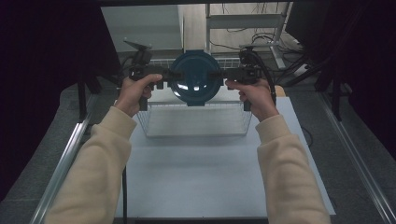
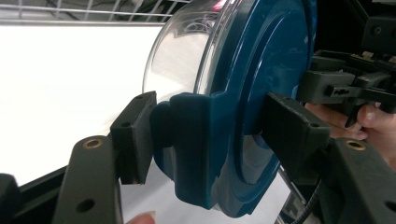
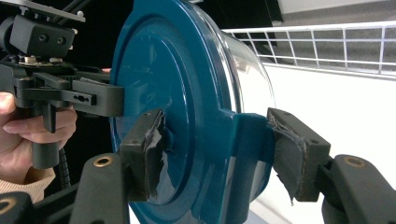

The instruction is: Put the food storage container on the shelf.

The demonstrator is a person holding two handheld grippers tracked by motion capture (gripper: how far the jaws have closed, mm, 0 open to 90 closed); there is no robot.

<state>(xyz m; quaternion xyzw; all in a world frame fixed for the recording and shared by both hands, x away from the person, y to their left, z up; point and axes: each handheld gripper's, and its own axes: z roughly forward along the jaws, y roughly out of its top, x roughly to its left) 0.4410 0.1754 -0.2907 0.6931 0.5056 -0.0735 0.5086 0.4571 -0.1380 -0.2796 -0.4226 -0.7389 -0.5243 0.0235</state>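
A person in cream sleeves holds a gripper in each hand above the far edge of a white table [image 1: 219,172]. Between the two grippers hangs a round container: a clear glass bowl [image 2: 180,56] closed with a dark blue lid [image 1: 195,77] that has clip tabs on its rim.

In the high view the container is held up on its edge, with the glass dome facing the camera. It is lifted clear of the table, over the far side of a wire basket [image 1: 196,122] that stands near the table's far edge.

The left gripper [image 1: 164,74] comes in level from the container's left side. The left gripper view shows its jaws closed on a blue clip tab, one pad on the bowl side and one against the lid's flat outer face.

The right gripper [image 1: 221,74] comes in level from the opposite side. In the right gripper view its jaws pinch the tab on that side the same way, and their worn pads [image 3: 154,149] press on the blue plastic.

The two grippers face each other across the container, well apart, and carry it between them. The person's hands grip the handles just outside the lid's rim.
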